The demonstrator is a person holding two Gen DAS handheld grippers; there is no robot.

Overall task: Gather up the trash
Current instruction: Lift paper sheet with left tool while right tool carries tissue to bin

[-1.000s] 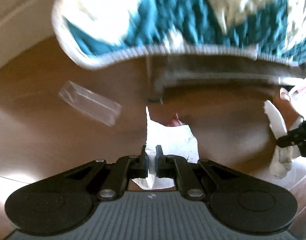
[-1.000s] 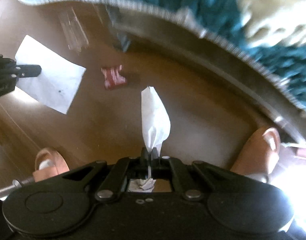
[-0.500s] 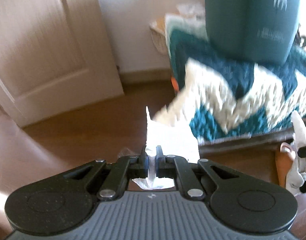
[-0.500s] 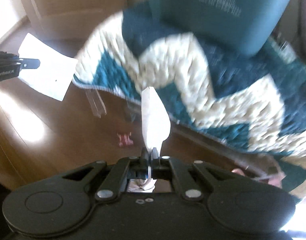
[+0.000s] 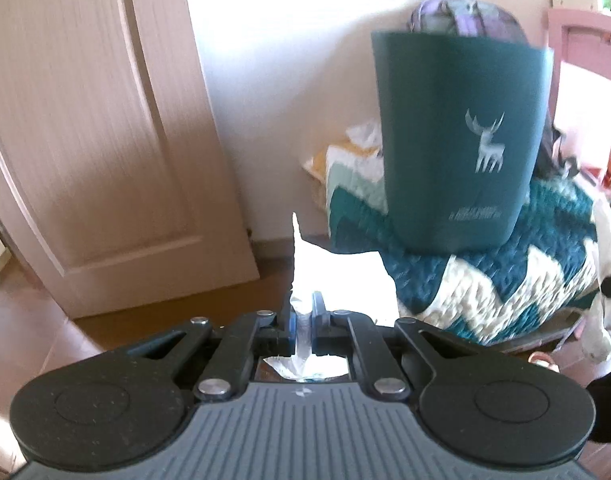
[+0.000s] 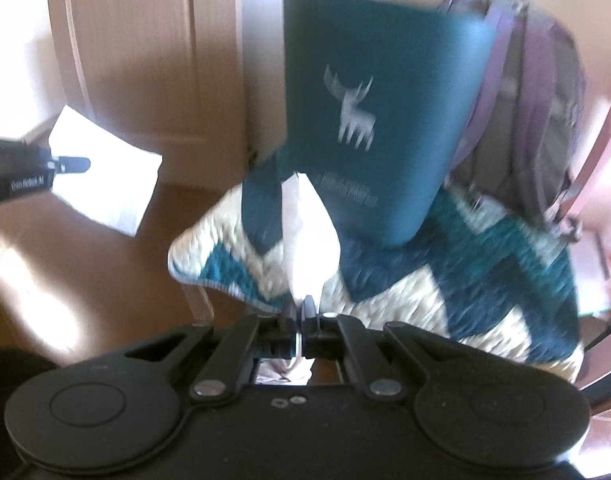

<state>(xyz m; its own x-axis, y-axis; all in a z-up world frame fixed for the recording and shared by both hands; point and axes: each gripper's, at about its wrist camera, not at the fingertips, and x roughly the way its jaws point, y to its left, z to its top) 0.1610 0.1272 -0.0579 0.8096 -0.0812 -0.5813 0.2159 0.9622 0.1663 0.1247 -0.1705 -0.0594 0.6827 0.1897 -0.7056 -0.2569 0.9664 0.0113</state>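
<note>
Your left claw point(image 5: 302, 322) is clamped on a flat white paper sheet point(image 5: 341, 284) that stands up at the lower centre of the left wrist view. Your right claw point(image 6: 301, 314) pinches a crumpled white tissue point(image 6: 309, 236) at the centre of its view. Behind both, a teal bin point(image 5: 461, 140) with a deer print stands on a zigzag blanket point(image 5: 505, 280) at the right of the frame.

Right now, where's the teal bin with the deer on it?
The teal bin stands on the zigzag blanket, ahead and right in the left wrist view, with a purple backpack behind it.
</note>
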